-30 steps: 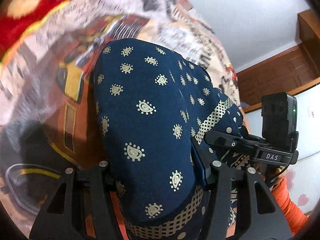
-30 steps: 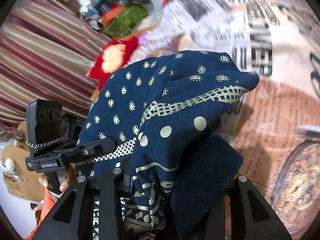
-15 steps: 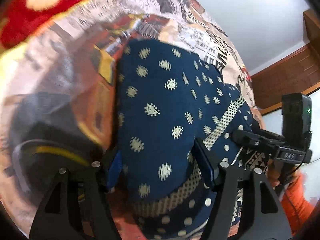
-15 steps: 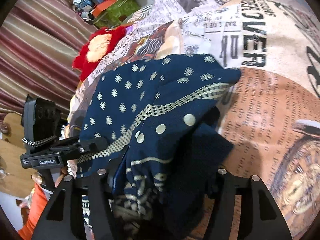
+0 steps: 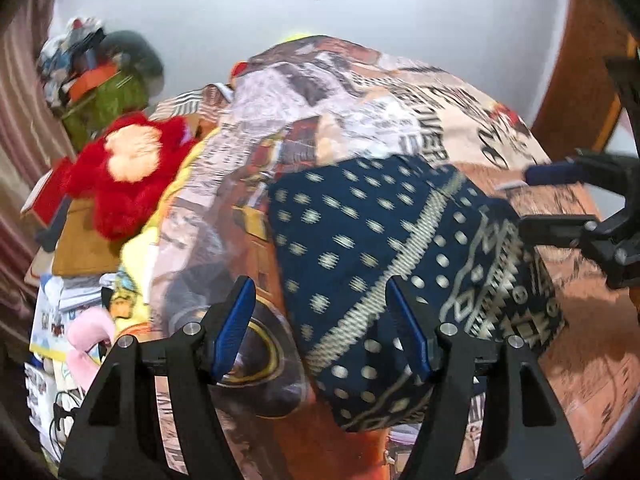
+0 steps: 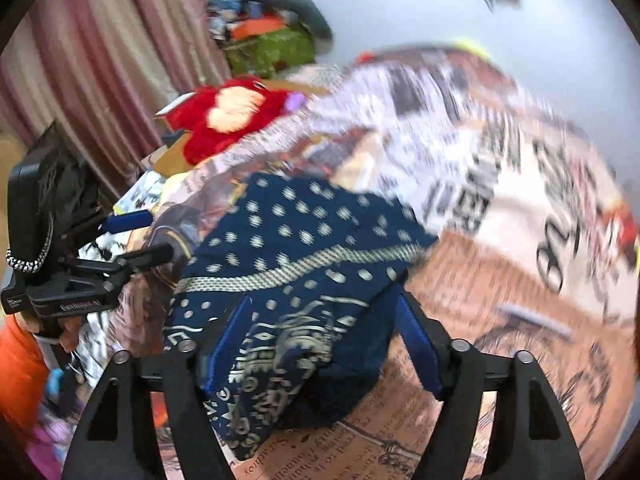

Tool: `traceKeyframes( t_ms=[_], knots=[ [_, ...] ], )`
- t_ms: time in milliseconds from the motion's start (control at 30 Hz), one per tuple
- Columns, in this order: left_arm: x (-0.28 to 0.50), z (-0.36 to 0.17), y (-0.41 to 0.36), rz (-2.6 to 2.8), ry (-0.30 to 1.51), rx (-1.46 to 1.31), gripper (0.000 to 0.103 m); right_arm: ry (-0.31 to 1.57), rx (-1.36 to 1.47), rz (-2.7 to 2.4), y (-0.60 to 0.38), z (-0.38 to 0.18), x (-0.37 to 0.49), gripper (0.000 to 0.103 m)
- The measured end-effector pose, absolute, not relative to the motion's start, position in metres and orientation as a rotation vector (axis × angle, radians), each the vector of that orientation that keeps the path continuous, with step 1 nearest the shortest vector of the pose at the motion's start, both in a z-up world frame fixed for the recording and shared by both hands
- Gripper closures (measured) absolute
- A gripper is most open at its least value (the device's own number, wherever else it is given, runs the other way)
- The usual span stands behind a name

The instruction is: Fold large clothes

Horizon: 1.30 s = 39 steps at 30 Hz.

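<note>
A navy garment with cream dots and patterned bands [image 5: 384,248] lies folded in a bundle on the printed bedspread [image 5: 400,92]; it also shows in the right wrist view [image 6: 304,264]. My left gripper [image 5: 324,320] is open, its blue pads apart at the bundle's near left edge, holding nothing. My right gripper [image 6: 324,340] is open too, its pads on either side of the bundle's near end without pinching it. Each gripper shows in the other's view: the right one [image 5: 560,200] at the right, the left one [image 6: 136,240] at the left.
A red plush toy [image 5: 124,168] lies at the left of the bed, by cardboard and papers. A green bag with piled items [image 5: 104,92] stands by the wall. A striped curtain [image 6: 80,80] hangs at left. A wooden door [image 5: 580,80] is at right.
Both grippers have opened and let go of the garment, then drawn back and up. The bundle now rests on the bedspread.
</note>
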State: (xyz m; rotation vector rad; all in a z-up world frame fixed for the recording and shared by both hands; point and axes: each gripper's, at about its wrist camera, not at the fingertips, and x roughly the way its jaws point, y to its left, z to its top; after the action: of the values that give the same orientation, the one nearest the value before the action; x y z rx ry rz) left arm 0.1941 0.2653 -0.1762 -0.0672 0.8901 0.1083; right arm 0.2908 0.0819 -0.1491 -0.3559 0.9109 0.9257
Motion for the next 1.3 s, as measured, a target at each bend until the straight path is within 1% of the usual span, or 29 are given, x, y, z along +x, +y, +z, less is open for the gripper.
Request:
traceKeyframes(
  t_ms=[133, 233, 300, 333, 367, 433, 500, 633, 800, 900, 1000, 1300],
  knots=[
    [0.200, -0.206, 0.248, 0.073, 0.937, -0.077, 0.036, 0.887, -0.492, 0.966, 0.102, -0.169, 0.270, 0.028],
    [0.198, -0.224, 0.244, 0.076, 0.966, -0.088, 0.036, 0.904, -0.591, 0.946, 0.107, -0.197, 0.265, 0.028],
    [0.193, -0.232, 0.245, 0.069, 0.961, -0.097, 0.032, 0.923, -0.624, 0.929, 0.099, -0.212, 0.268, 0.028],
    [0.191, -0.234, 0.246, 0.071, 0.959, -0.098, 0.028, 0.929, -0.618, 0.936, 0.095, -0.215, 0.269, 0.028],
    [0.189, -0.235, 0.246, 0.075, 0.954, -0.097, 0.026, 0.943, -0.600, 0.941, 0.088, -0.217, 0.272, 0.028],
    [0.184, -0.236, 0.247, 0.074, 0.944, -0.098, 0.025, 0.962, -0.569, 0.934, 0.077, -0.215, 0.278, 0.027],
    [0.179, -0.236, 0.248, 0.069, 0.942, -0.103, 0.024, 0.982, -0.529, 0.920, 0.066, -0.212, 0.285, 0.024],
    [0.164, -0.231, 0.245, 0.085, 0.940, -0.084, 0.024, 1.025, -0.450, 0.903, 0.046, -0.208, 0.292, 0.023],
    [0.146, -0.221, 0.243, 0.132, 0.971, -0.070, 0.024, 0.995, -0.436, 0.877, 0.030, -0.192, 0.281, 0.023],
    [0.135, -0.205, 0.240, 0.185, 0.958, -0.046, 0.025, 0.938, -0.440, 0.855, 0.021, -0.174, 0.270, 0.023],
    [0.124, -0.174, 0.236, 0.211, 0.884, -0.058, 0.025, 0.867, -0.410, 0.853, 0.010, -0.148, 0.258, 0.023],
    [0.080, -0.045, 0.203, 0.216, 0.536, -0.078, 0.024, 0.573, -0.189, 0.928, -0.021, -0.037, 0.201, 0.023]
  ],
)
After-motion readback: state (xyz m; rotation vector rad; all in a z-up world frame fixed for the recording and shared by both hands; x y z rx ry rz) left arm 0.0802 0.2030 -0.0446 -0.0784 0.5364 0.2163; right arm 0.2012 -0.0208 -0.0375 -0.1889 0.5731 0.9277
